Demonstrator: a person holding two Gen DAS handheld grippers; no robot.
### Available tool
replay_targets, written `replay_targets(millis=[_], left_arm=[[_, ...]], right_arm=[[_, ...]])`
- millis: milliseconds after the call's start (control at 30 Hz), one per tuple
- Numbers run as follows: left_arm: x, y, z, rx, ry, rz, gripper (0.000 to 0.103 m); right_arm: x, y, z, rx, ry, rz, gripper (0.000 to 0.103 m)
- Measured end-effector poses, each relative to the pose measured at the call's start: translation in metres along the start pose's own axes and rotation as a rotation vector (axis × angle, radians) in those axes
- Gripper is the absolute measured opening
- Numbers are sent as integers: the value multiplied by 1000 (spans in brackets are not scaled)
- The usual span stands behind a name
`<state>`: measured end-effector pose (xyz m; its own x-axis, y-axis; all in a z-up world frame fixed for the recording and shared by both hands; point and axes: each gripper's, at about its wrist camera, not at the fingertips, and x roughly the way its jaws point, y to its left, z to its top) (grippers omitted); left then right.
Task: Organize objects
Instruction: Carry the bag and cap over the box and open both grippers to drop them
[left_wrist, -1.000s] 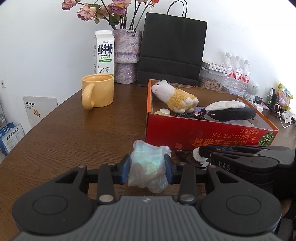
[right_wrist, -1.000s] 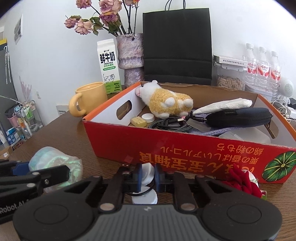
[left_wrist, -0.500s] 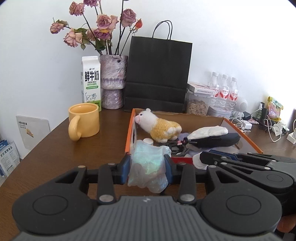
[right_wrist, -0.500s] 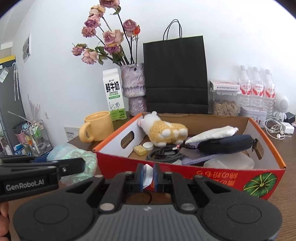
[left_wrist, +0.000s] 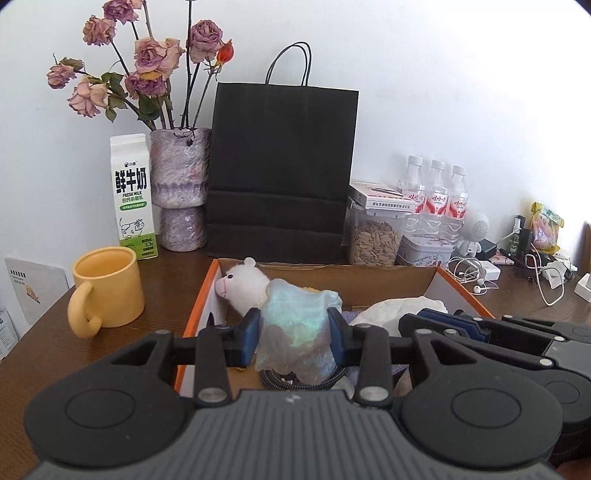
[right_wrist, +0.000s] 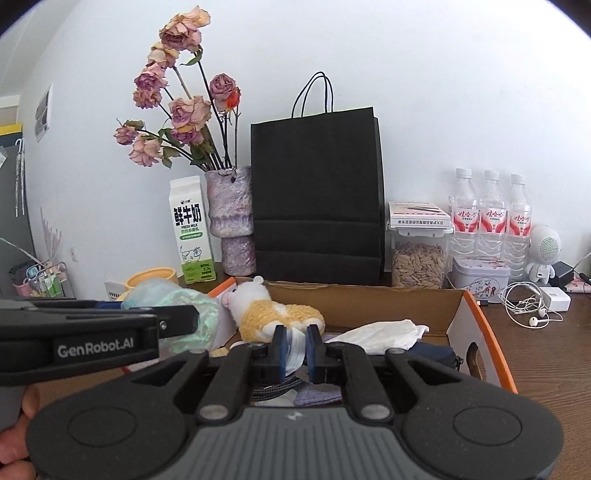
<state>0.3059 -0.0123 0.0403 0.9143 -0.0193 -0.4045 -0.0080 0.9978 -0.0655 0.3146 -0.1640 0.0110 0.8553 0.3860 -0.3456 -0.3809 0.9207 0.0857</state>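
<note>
My left gripper (left_wrist: 293, 332) is shut on a crumpled iridescent plastic bag (left_wrist: 295, 328) and holds it over the near end of the red cardboard box (left_wrist: 195, 314). In the right wrist view that same bag (right_wrist: 177, 314) hangs at the left, over the box's left edge. My right gripper (right_wrist: 294, 349) is shut on a small flat white object (right_wrist: 295, 350) above the box (right_wrist: 491, 339). Inside the box lie a plush alpaca (right_wrist: 273, 310), a white tissue (right_wrist: 384, 334), a dark pouch and a coiled cable (left_wrist: 291, 380).
Along the wall stand a yellow mug (left_wrist: 107, 288), a milk carton (left_wrist: 133, 195), a vase of dried roses (left_wrist: 181, 192), a black paper bag (left_wrist: 280, 173), a jar of seeds (right_wrist: 419, 258) and three water bottles (right_wrist: 489, 218). Cables and earphones (right_wrist: 532, 302) lie at the right.
Both grippers have risen and moved forward from in front of the box's red wall to above its open top, each still carrying its object.
</note>
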Motion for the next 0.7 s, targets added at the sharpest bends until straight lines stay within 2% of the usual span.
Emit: replay_targets(millis=[67,133,233,267,300,433,533,700], left_arm=[[12,-2,1,1,6,-4,39],[22,0,1,-12,13,-6,44],[32,5,-1,-22,31,4,65],[34,8,-1,-31,36,12,84],[35,10,-1,-39,37,24,103],[33,16,0,-43,18,58,103],[27,14,0,-40,14,60,103],[6,9,-5,-24,5,68,103]], right_arm=[[7,-7,1,-4,3,-2,10],[13,-13,1,-14,9,-4,10],[22,-19,-2,-38,34,-3,13],[24,-21,-3,-42,45,0,13],[26,-22,-5,-49,56,-5,18],[24,-24,-11,-89,76,-18,67],[16,-21,-11,-116,54,-44,83],[-1,-11,-14,-155,30,-55,87]])
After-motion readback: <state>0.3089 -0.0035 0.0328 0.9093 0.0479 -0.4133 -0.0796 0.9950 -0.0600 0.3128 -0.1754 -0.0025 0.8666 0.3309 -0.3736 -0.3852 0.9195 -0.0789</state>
